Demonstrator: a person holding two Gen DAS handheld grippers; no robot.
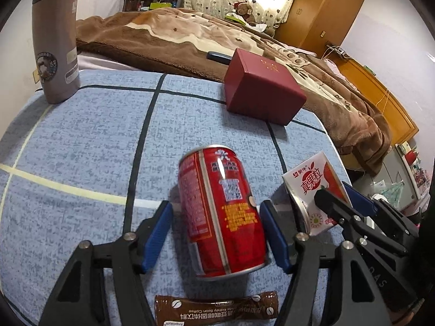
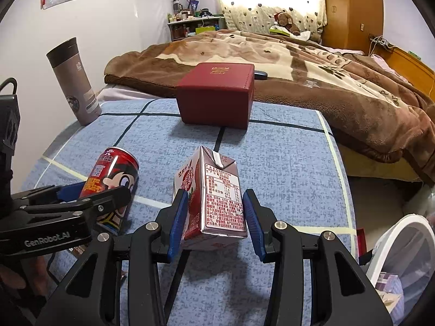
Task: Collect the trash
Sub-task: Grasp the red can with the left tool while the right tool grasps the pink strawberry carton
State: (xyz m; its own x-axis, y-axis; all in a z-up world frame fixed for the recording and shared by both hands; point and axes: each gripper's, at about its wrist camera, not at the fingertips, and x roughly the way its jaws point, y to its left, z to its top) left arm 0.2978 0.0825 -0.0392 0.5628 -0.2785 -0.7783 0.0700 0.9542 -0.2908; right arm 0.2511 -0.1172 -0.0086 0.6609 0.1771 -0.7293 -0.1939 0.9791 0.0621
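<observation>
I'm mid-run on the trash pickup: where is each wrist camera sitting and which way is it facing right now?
Left wrist: behind the left gripper, angled down at the red can between its blue pads; the right gripper enters at right.
Right wrist: behind the right gripper, angled down at the juice carton it straddles; the left gripper crosses at left.
Shared: can, carton, dark red box, grey flask, bed behind.

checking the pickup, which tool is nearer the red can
Left. The left tool straddles the red can, one finger on each side. The right tool is around the milk carton beside it.
</observation>
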